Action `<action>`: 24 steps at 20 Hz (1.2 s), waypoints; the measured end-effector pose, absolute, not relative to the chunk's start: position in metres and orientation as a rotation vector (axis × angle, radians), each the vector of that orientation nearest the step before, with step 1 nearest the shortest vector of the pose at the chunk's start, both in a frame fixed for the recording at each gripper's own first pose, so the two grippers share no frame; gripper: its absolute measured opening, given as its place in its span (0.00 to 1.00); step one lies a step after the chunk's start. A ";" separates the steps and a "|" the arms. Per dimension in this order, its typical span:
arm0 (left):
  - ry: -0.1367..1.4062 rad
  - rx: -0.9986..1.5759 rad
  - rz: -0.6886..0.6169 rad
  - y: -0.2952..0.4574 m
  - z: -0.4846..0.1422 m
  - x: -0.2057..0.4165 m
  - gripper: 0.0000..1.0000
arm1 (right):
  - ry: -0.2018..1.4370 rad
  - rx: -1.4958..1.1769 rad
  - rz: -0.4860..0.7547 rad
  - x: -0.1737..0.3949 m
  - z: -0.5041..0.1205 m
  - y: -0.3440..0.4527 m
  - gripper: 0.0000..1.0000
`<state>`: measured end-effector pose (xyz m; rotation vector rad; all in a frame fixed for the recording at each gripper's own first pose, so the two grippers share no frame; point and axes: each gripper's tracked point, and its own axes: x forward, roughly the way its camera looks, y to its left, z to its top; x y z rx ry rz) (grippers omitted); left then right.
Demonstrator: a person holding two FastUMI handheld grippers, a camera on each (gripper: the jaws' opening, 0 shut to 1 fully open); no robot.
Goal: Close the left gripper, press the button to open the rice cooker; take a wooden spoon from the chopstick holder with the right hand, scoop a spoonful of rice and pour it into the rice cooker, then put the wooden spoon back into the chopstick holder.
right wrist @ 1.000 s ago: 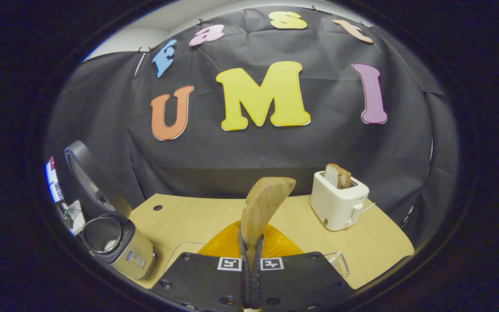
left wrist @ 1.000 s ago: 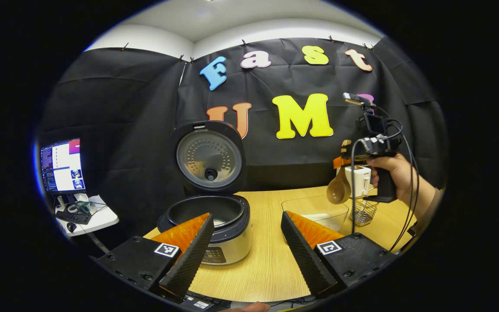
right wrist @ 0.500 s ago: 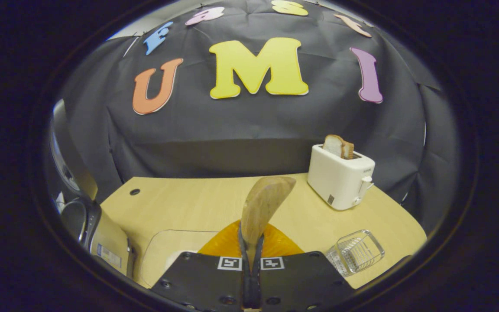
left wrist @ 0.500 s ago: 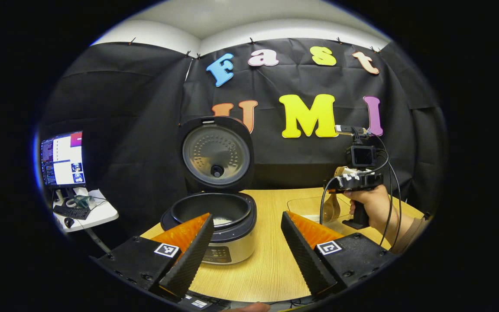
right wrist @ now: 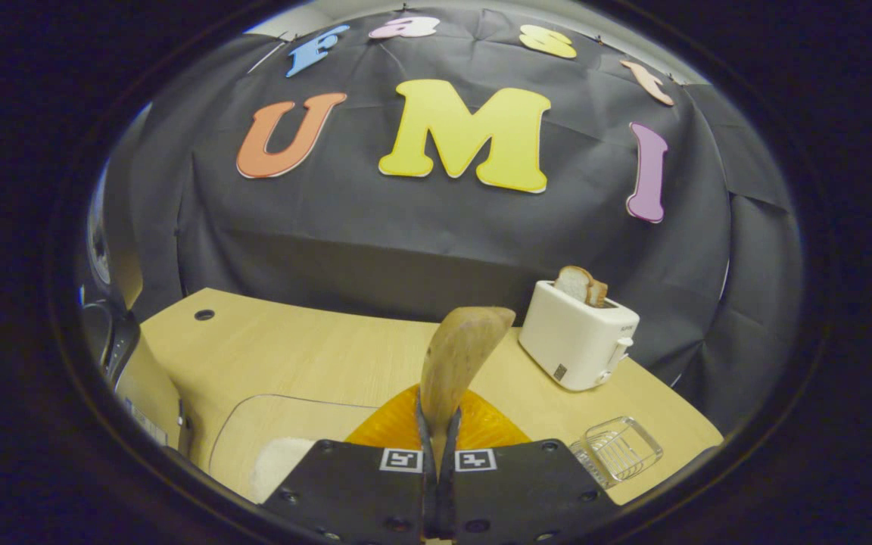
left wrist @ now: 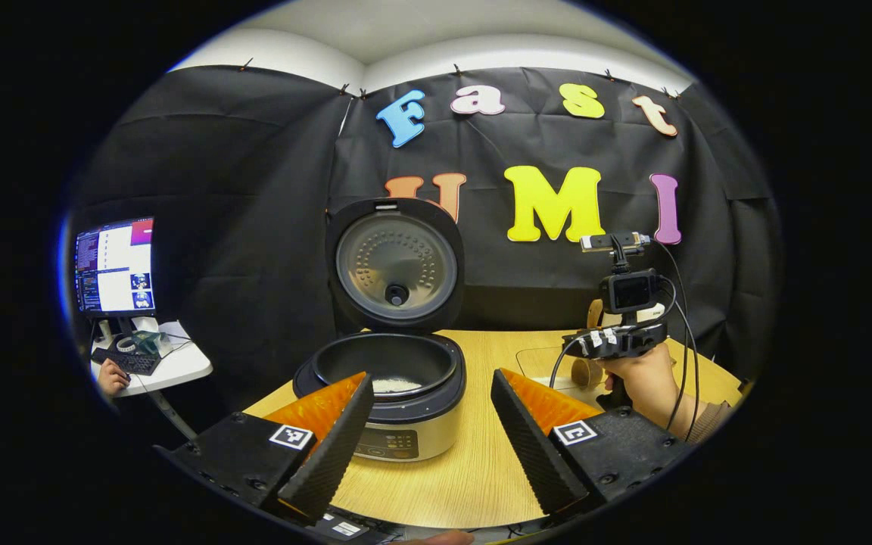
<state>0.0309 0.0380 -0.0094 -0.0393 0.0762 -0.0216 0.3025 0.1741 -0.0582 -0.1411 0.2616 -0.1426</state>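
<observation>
rice cooker (left wrist: pixel 398 378) open; toaster (right wrist: pixel 578 344) (right gripper view).

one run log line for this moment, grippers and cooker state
rice cooker: lid open | left gripper: open, in front of cooker | right gripper: shut on wooden spoon, above rice container

Black cloth wall (left wrist: pixel 239 189), white ceiling (left wrist: pixel 406 30), wood table (right wrist: pixel 315 356), side desk (left wrist: pixel 171 367) w/ monitor (left wrist: pixel 116 265).
</observation>
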 end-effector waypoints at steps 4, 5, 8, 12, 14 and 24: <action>0.072 -0.040 -0.029 0.035 -0.009 0.031 0.99 | 0.304 -0.075 -0.051 0.294 -0.066 0.208 0.00; 0.070 -0.041 -0.031 0.036 -0.008 0.031 0.99 | 0.305 -0.075 -0.025 0.291 -0.066 0.219 0.01; 0.067 -0.044 -0.029 0.038 -0.007 0.030 0.96 | 0.308 -0.062 0.025 0.281 -0.069 0.239 0.01; 0.062 -0.066 -0.020 0.042 -0.006 0.030 0.99 | 0.351 0.093 0.102 0.264 -0.068 0.254 0.01; 0.061 -0.078 -0.026 0.041 -0.006 0.030 0.99 | 0.368 0.161 0.106 0.260 -0.067 0.250 0.01; 0.071 -0.068 -0.026 0.040 -0.009 0.033 0.99 | 0.540 0.855 0.139 0.256 -0.084 0.215 0.01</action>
